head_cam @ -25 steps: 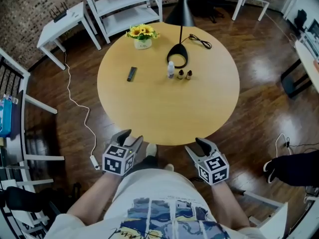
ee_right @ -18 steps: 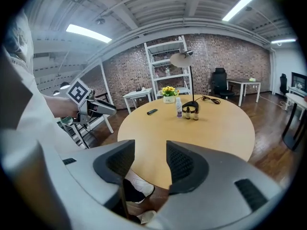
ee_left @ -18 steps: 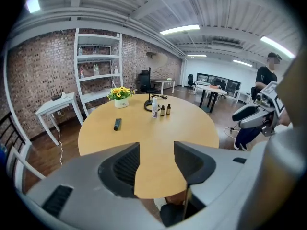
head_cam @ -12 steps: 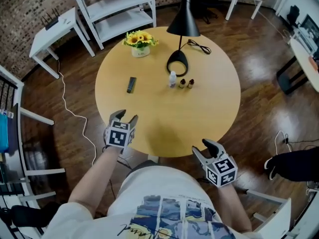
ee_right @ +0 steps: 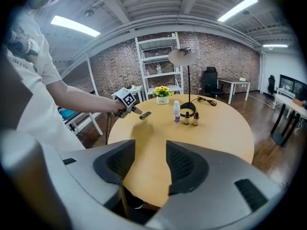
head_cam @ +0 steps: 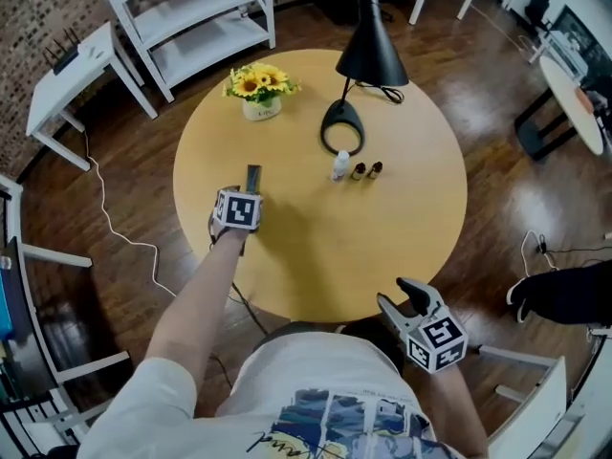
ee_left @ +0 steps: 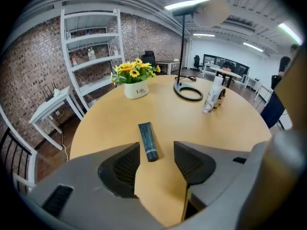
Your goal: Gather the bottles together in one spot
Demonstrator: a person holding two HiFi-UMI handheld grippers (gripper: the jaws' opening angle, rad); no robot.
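Desk [head_cam: 316,247], round, pale wood, on a dark plank floor. Task items, group one: white bottle [head_cam: 340,165] with a clear cap, upright near the middle of the desk; first brown bottle [head_cam: 358,171] just beside it; second brown bottle [head_cam: 375,169] just beside that, the three standing in a short row, close together, directly in front of the lamp [head_cam: 341,127], whose ring base lies flat and whose black shade leans over them. Task item, separate: dark tube [ee_left: 148,141], flat on the desk, well apart from the row, toward the person's left, its length running away from the person. Left tool [ee_left: 156,150]: reached out over the desk on an extended arm, pointing steeply down at the dark tube; jaws have just been opening and stand wide apart, the tube's near end showing in the gap between their tips, pads not pressing on it. Right tool [ee_right: 150,147]: held low at the near edge of the desk, close to the person's body, jaws spread with only bare desk between them, gripping nothing. Other contents: sunflower pot [head_cam: 255,86], white, at the far left of the desk; black cable [head_cam: 382,90] trailing behind the lamp. Surroundings: white shelf unit [head_cam: 191,17] and small white side table [head_cam: 67,75] against a brick wall.
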